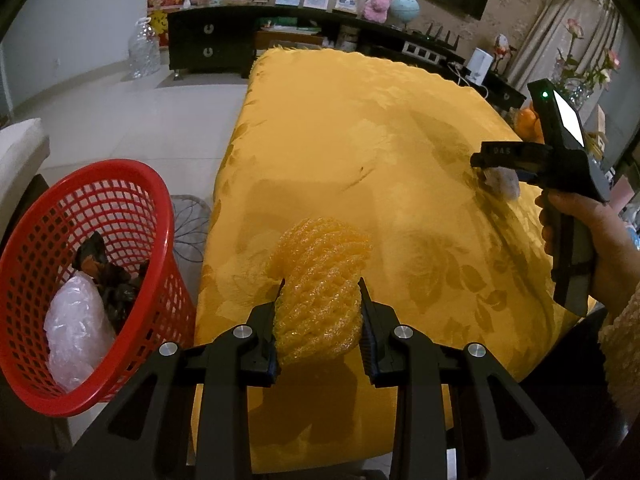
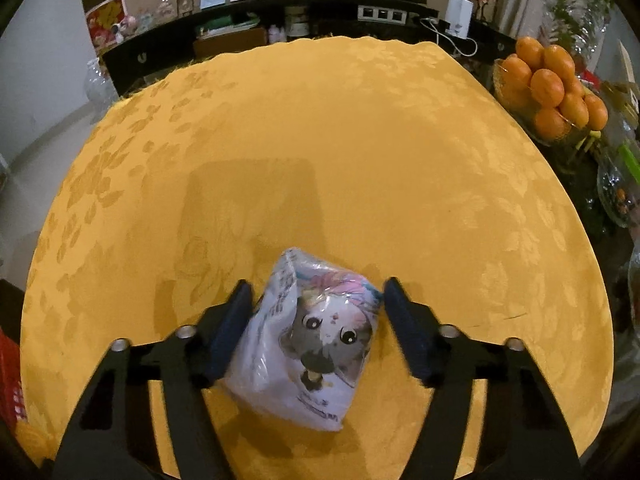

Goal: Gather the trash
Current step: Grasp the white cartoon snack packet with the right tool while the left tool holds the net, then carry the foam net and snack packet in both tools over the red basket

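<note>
1. Left hand-held gripper [image 1: 320, 300]: jaws narrowed onto a yellow foam net [image 1: 320, 280], both pads pressed against its sides; the net is held over the near edge of the desk [image 1: 360, 120].
2. Right hand-held gripper [image 2: 318, 300]: jaws part-open, straddling a white snack packet [image 2: 312, 340] printed with a cartoon cat. The left pad touches or nearly touches the packet's side; the right pad stands just clear of it. No firm grip shows.
3. Packet: lies on the yellow patterned cloth near the desk's front edge, between the right fingers.
4. In the left view the right hand-held gripper [image 1: 496, 172] appears at the desk's right side, carried in a person's hand [image 1: 592, 248].
5. Red basket [image 1: 52, 392]: stands on the floor just left of the desk; it holds a clear plastic bag [image 1: 76, 340] and dark crumpled scraps [image 1: 108, 276].
6. Oranges [image 2: 552, 88]: piled in a bowl beyond the desk's far right edge.
</note>
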